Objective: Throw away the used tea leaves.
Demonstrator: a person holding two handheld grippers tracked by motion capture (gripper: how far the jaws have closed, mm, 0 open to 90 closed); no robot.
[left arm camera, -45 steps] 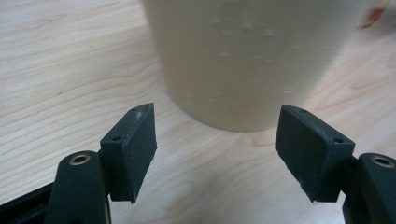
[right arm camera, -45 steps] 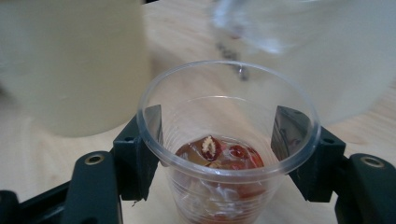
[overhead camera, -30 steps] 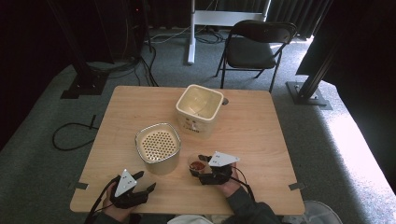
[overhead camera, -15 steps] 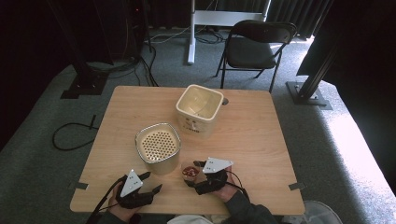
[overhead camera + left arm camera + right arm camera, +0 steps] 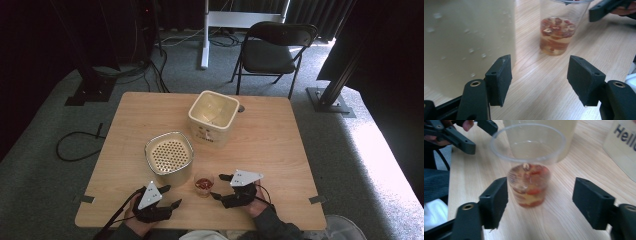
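Observation:
A clear plastic cup with red fruit pieces in pale liquid stands near the table's front edge. My right gripper is open just right of the cup; in the right gripper view the cup sits just ahead of its jaws. My left gripper is open at the front left, a little short of the cup, and holds nothing. A cream container with a perforated strainer top stands left of the cup. A cream square bucket stands behind.
The wooden table has bare room on its right half and far left. A black folding chair stands on the grey carpet beyond the table. A black cable lies on the floor at left.
My right gripper has moved left toward the cup. My left gripper has shifted right, toward the strainer container and cup.

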